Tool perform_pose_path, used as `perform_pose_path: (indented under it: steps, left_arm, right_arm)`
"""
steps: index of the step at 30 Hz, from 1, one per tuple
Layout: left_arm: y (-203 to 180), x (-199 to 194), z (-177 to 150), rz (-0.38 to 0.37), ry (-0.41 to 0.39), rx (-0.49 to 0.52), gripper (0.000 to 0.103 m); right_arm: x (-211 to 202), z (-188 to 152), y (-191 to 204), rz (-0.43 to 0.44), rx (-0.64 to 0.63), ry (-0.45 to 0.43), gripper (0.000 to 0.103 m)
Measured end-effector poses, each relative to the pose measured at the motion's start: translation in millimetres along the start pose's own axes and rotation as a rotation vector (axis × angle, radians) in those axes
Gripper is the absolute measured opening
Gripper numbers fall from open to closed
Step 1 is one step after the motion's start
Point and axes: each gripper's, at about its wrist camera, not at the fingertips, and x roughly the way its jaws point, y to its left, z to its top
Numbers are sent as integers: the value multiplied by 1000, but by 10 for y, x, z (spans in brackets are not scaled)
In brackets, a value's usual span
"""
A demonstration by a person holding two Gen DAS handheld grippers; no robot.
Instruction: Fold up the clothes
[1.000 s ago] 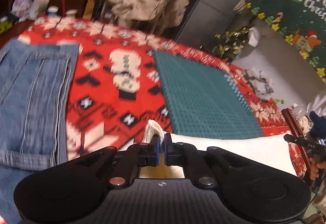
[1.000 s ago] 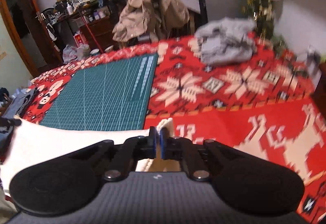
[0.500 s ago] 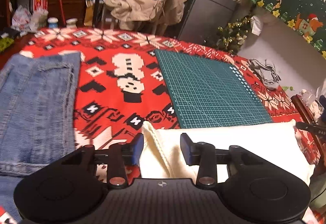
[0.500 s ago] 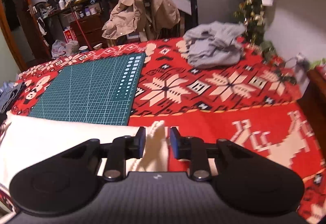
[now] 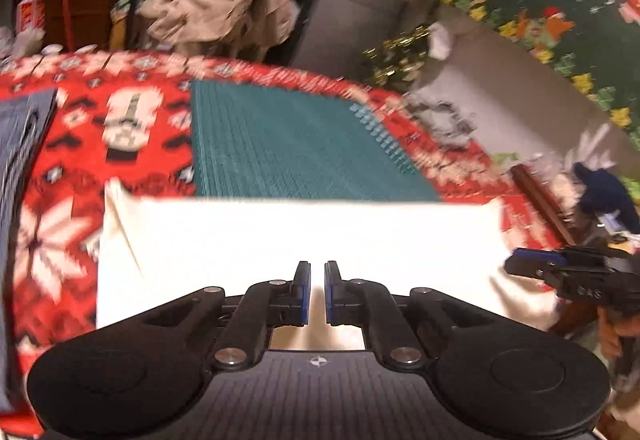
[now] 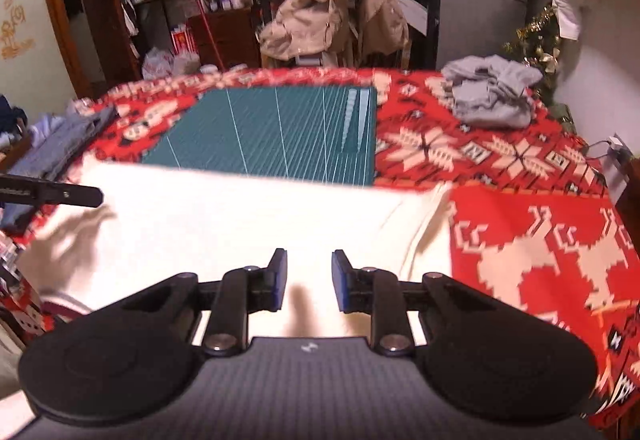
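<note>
A cream garment [image 5: 280,232] lies folded flat on the red patterned tablecloth [image 5: 132,160], its far edge over the green cutting mat [image 5: 288,144]. My left gripper [image 5: 316,292] hovers over the garment's near middle. Its jaws are closing to a narrow slit with nothing between them. In the right wrist view the same cream garment [image 6: 240,216] spreads below my right gripper [image 6: 308,280], which stands open and holds nothing. The right gripper [image 5: 560,272] shows at the right edge of the left view, and the left gripper [image 6: 52,194] shows at the left edge of the right view.
Blue jeans [image 6: 64,144] lie on the table's left end. A crumpled grey garment [image 6: 492,96] sits at the far right. A beige jacket [image 6: 336,8] hangs over a chair behind the table, in front of cluttered shelves. A wooden edge [image 5: 540,196] borders the table on the right.
Both grippers let go of the cream garment's corners and swung inward over its middle. The garment now lies flat. The left jaws opened wide, then narrowed again.
</note>
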Motion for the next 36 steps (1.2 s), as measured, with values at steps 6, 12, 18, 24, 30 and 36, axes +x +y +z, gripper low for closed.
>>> perform_pose_path:
  steps: [6, 12, 18, 24, 30, 36]
  left_arm:
    - [-63, -115, -226, 110, 18, 86, 6]
    - [-83, -312, -420, 139, 14, 124, 6]
    - [-341, -386, -579, 58, -36, 103, 7]
    - [-470, -331, -685, 66, 14, 124, 8]
    - [-415, -334, -720, 68, -3, 76, 10]
    - [-466, -341, -752, 90, -24, 88, 10]
  right_arm:
    - [13, -294, 120, -51, -67, 58, 25]
    - [-216, -448, -8, -35, -3, 22, 25]
    - [-417, -501, 206, -22, -19, -25, 25]
    - [-443, -629, 514, -51, -116, -5, 25]
    - [-377, -726, 529, -74, -90, 9, 25]
    - [-349, -709, 495, -72, -75, 8, 25]
